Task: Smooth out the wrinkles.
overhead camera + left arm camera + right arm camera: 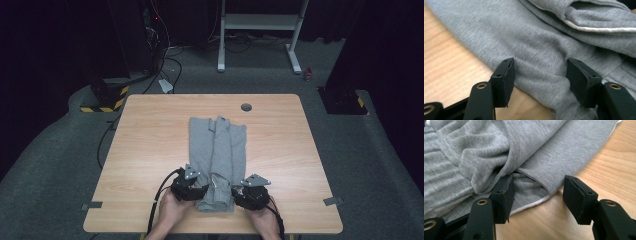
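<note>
Jaws parted on both sides, nothing pinched yet: left gripper (540,75) straddling the near left edge of the folded grey garment (217,160), right gripper (538,197) straddling its near right edge where layers overlap above a white hem. Garment lying lengthwise mid-table (150,125), its bottom end close to the near edge. Best to slide each lower pad under all layers before closing, gripping level and together to keep the fold square.

Light wooden table (150,150), folded grey garment (217,150) lying flat on it near the front edge
</note>
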`<state>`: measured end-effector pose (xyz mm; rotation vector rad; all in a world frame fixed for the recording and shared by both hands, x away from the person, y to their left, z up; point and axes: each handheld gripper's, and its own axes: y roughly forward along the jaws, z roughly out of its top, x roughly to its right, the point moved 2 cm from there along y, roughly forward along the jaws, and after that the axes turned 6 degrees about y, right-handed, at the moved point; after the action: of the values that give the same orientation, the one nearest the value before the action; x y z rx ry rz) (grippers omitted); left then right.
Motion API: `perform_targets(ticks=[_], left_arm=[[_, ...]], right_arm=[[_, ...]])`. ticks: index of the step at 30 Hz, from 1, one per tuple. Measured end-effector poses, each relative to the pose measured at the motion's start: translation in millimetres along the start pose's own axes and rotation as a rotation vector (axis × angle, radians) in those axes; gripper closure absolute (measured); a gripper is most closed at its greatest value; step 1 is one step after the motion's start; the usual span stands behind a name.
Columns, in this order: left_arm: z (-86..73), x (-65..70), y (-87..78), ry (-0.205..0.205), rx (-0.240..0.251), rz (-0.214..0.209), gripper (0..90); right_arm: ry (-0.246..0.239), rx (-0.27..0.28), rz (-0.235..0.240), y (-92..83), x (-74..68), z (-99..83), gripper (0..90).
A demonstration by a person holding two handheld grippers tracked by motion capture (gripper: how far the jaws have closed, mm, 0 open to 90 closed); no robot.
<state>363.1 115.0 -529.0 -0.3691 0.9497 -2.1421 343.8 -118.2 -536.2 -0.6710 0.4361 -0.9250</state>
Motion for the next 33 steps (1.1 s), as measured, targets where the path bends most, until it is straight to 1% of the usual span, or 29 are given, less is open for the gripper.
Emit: perform_targets(ticks=[3,6,8,9,11,14,15,16,17,18,20,21,22,23,24,26,28,30,32,33], left_arm=[[3.3,-6.9,4.2,-0.008,0.004,0.007,40.0],[6.5,-12.8,7.8,-0.023,0.007,0.015,39.9],[7.8,-16.8,10.1,-0.019,0.016,0.023,39.9],[7.7,-17.9,11.2,-0.029,0.025,0.022,39.9],[7.5,-19.7,12.3,-0.03,0.037,0.024,39.8],[7.1,-19.6,11.3,-0.036,0.034,0.022,38.8],[6.9,-19.3,9.0,-0.056,0.03,0.01,38.6],[6.5,-19.2,6.7,-0.073,0.033,-0.006,39.0],[5.4,-18.9,1.4,-0.089,0.052,-0.027,39.5],[4.5,-18.0,-3.7,-0.093,0.071,-0.039,39.5],[2.1,-15.6,-12.3,-0.091,0.089,-0.052,39.1],[-0.2,-13.4,-17.1,-0.092,0.097,-0.065,38.6],[-1.8,-11.9,-19.4,-0.094,0.1,-0.068,38.3],[-4.6,-10.0,-22.4,-0.094,0.103,-0.07,38.1],[-6.6,-8.5,-23.4,-0.095,0.106,-0.071,38.0],[-9.9,-5.8,-22.1,-0.094,0.104,-0.064,38.0],[-11.9,-5.0,-19.4,-0.101,0.102,-0.066,37.7],[-14.3,-4.5,-17.3,-0.111,0.105,-0.067,37.1],[-16.4,-4.2,-15.7,-0.102,0.109,-0.058,35.8],[-17.7,-4.3,-14.9,-0.104,0.11,-0.058,35.5]], right_arm=[[0.017,-0.017,-0.011,4.7,-0.4,6.2,42.3],[0.02,-0.007,-0.017,9.5,1.2,10.0,42.2],[0.026,-0.007,-0.022,12.6,2.3,13.1,42.1],[0.027,-0.009,-0.022,13.7,2.8,14.4,42.1],[0.025,-0.013,-0.02,15.7,4.1,16.8,41.2],[0.031,-0.026,-0.025,16.2,5.6,18.5,39.3],[0.033,-0.026,-0.036,15.5,5.6,18.5,40.7],[0.023,-0.017,-0.053,13.8,4.8,17.7,44.3],[0.014,-0.014,-0.061,12.2,4.2,17.1,45.6],[0.007,-0.004,-0.068,9.2,3.7,16.8,46.0],[0.028,0.016,-0.048,3.6,4.5,16.9,47.0],[0.034,0.024,-0.042,1.6,5.1,17.4,47.7],[0.044,0.032,-0.033,-1.8,5.3,18.5,48.2],[0.044,0.036,-0.026,-3.9,5.3,19.5,49.0],[0.039,0.05,-0.013,-7.8,4.3,22.2,50.5],[0.029,0.08,-0.007,-14.0,-0.3,27.4,52.0],[0.018,0.106,0.018,-19.6,-8.0,36.8,52.2],[0.006,0.108,0.042,-20.1,-16.4,46.1,52.2],[-0.017,0.099,0.066,-15.9,-24.7,55.0,52.1],[-0.022,0.092,0.073,-13.6,-28.1,57.9,51.9]])
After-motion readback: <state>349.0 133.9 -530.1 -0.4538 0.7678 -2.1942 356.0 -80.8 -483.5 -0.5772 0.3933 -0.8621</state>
